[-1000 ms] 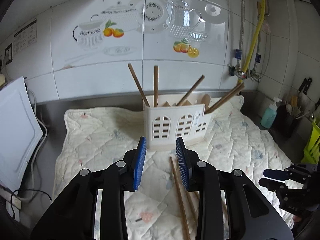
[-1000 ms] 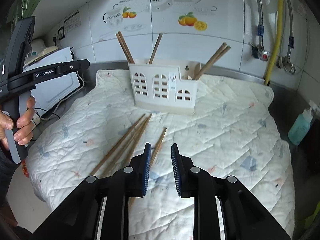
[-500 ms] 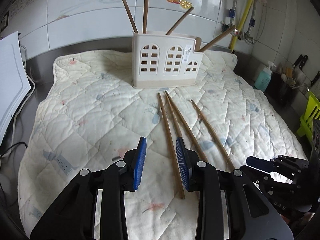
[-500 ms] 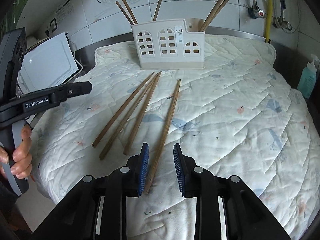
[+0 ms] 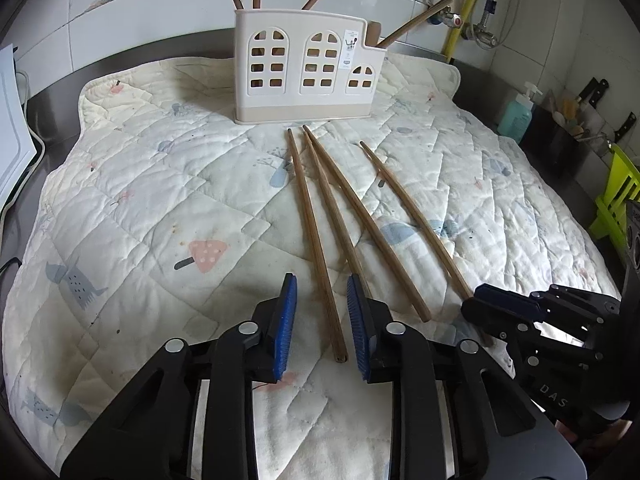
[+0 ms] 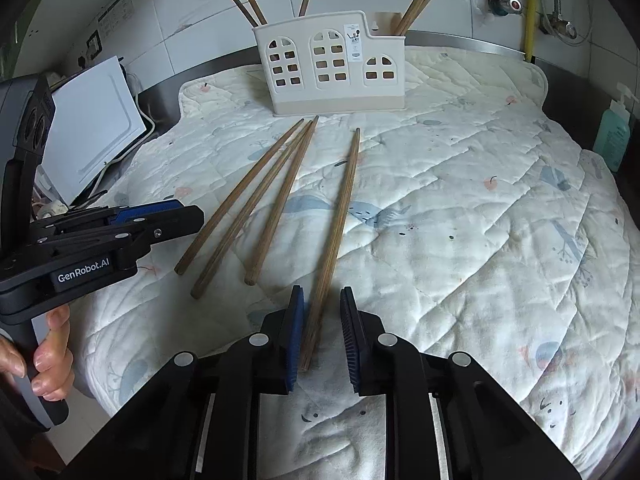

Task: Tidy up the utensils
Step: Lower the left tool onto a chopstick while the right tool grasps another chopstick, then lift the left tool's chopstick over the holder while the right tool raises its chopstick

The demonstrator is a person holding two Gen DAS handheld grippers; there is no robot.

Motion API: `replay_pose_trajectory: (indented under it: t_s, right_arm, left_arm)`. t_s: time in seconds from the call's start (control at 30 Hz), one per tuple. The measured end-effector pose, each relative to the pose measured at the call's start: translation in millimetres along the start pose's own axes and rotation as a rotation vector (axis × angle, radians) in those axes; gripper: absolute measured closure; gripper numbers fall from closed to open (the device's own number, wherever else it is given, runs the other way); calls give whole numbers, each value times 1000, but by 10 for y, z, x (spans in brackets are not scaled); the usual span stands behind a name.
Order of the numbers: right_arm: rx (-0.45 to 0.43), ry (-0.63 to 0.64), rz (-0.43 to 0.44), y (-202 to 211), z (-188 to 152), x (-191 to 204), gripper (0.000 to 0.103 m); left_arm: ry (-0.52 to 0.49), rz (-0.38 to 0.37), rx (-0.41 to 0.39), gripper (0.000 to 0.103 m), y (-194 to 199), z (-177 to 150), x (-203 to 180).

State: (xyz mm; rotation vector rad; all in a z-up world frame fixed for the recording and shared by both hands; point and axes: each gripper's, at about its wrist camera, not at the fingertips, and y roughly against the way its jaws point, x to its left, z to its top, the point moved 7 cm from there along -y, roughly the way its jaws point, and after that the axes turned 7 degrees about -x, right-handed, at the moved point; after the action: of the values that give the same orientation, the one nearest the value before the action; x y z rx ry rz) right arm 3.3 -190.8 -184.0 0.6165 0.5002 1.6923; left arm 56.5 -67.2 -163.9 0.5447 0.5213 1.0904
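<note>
Quilted mat (image 5: 168, 184) covers most of the steel counter (image 6: 560, 84) — cream, printed with mushrooms, fish and birds. White board (image 6: 92, 128) leans at the counter's left edge, a cable (image 6: 148, 124) trailing beside it. Teal soap bottle (image 5: 518, 114) stands off the mat's right side; knives (image 5: 596, 90) in a dark holder just beyond it. Yellow hose (image 5: 470, 4) and metal pipes on the tiled wall (image 5: 140, 4) — back right corner. Lime-green rack (image 5: 616, 200) at the right edge.

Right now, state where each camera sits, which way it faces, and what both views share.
Left wrist: on the left gripper, facing down at the quilt; own jaws straddle the leftmost chopstick.
Right wrist: on the right gripper, jaws around the rightmost chopstick; a hand shows.
Shared: four loose chopsticks and the utensil holder, each other's gripper.
</note>
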Motion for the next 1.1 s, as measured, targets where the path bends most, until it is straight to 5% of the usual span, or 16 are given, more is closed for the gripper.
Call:
replay_pose_trajectory:
  t_s: [0.4,0.73,1.1]
  right_arm:
    - [-20,36,-34,-28,-9,38,86]
    - [-32,32,-37,4,10,-28,95]
    - [-148,41,-46,359,374,-157,96]
  left_arm:
    - [-29,12,37,86,-147,-114,-64]
    - [-20,28,40,96,-148,-83,-10]
    - [0,45,-49,98,93,184,137]
